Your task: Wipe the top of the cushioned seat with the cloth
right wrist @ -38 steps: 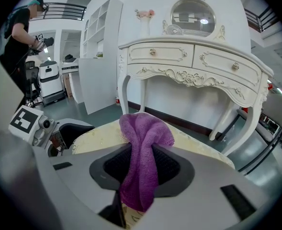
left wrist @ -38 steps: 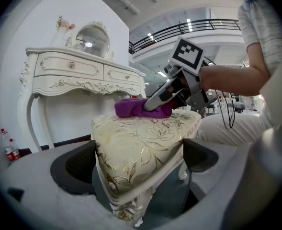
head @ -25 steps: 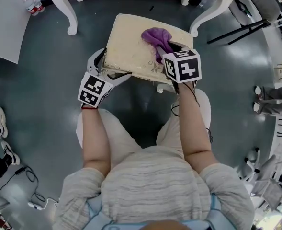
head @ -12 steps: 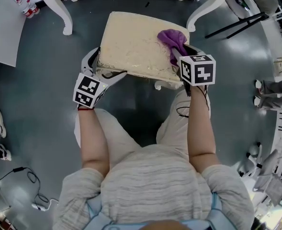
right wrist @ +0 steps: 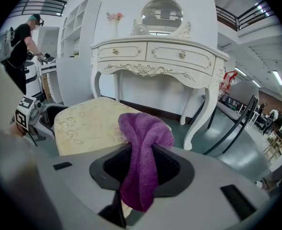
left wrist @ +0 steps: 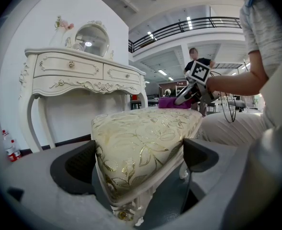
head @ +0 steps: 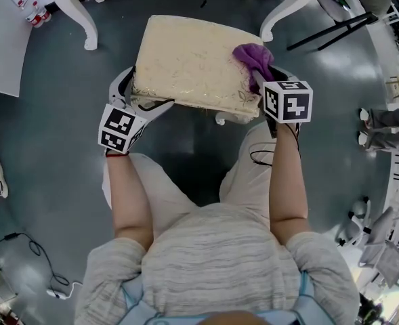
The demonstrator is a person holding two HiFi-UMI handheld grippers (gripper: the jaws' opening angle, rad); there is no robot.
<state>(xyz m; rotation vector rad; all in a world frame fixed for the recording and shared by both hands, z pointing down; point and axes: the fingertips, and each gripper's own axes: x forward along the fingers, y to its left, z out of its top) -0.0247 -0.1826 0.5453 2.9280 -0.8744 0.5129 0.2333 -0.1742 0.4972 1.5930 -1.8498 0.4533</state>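
The cream seat (head: pixel 185 59) with gold leaf pattern stands on the floor in front of my knees. My left gripper (head: pixel 139 95) straddles its near left corner, and in the left gripper view both pads press the cushion (left wrist: pixel 141 143) from either side. The purple cloth (head: pixel 253 56) lies bunched on the seat's right edge, near the far right corner. My right gripper (head: pixel 262 80) is shut on it; in the right gripper view the cloth (right wrist: pixel 143 147) hangs down between the jaws, with the seat top (right wrist: pixel 88 121) beyond it to the left.
A white dressing table (right wrist: pixel 160 56) stands just behind the seat, its curved legs (head: pixel 74 15) on both sides. Water bottles (head: pixel 35 13) sit at the far left. A black-legged chair (head: pixel 334 19) and a standing person (head: pixel 389 124) are to the right.
My right gripper has dragged the cloth from the seat's middle toward its right edge. The left gripper has kept its hold on the near left corner.
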